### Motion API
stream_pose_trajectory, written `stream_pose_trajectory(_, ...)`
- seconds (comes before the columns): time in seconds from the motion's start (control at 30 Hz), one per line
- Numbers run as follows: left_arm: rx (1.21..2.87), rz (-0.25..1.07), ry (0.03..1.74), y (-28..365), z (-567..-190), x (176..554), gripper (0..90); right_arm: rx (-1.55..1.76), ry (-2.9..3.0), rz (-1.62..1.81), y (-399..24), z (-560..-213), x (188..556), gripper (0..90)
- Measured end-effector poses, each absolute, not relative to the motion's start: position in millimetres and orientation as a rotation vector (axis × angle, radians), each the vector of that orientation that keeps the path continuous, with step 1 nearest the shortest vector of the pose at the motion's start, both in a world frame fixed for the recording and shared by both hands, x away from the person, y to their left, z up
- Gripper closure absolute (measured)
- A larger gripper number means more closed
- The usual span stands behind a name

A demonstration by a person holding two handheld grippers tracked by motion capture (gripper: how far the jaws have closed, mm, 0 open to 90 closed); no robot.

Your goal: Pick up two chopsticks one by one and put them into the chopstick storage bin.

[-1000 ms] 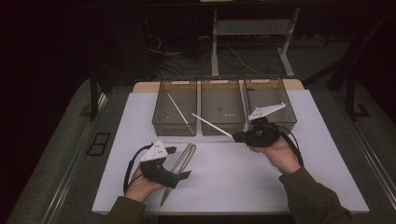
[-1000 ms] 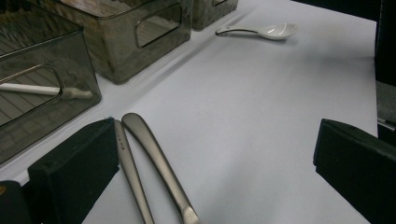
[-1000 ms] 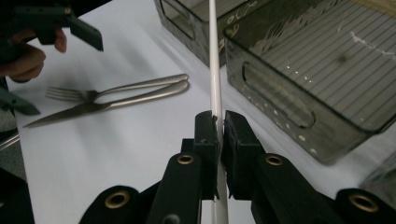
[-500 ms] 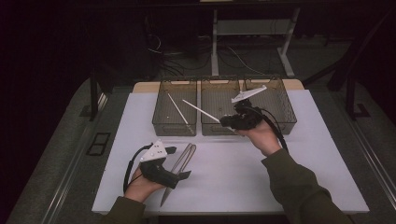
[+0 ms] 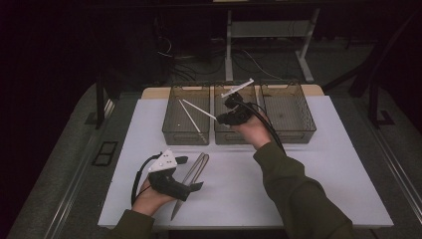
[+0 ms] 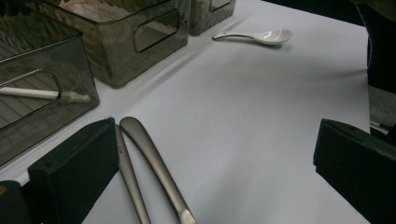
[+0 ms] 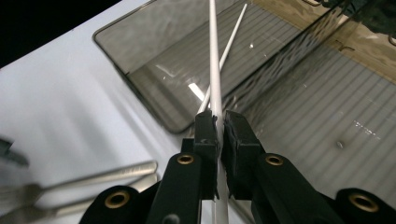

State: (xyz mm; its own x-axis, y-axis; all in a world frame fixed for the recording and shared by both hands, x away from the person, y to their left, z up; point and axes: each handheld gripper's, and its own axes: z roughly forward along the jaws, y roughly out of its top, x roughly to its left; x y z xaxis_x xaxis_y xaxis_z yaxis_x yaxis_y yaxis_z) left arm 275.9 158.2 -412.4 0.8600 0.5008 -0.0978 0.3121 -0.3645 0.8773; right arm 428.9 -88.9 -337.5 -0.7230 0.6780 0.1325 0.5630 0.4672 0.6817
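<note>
White chopstick [image 7: 213, 70] between right tongs [image 7: 218, 122]

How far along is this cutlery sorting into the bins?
One white chopstick already lies in the left smoky plastic bin. The right gripper is shut on a second white chopstick, held over that bin. Two grey metal utensils by the open left gripper and a white ceramic spoon still wait on the white mat.
</note>
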Motion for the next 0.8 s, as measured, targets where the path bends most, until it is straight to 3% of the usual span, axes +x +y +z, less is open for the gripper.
stream_pose_trajectory(0.8, 1.969, 0.209, 0.591, 157, -412, 274, 0.0, 1.213, 2.554, 0.974, -26, -356, 482, 84.0)
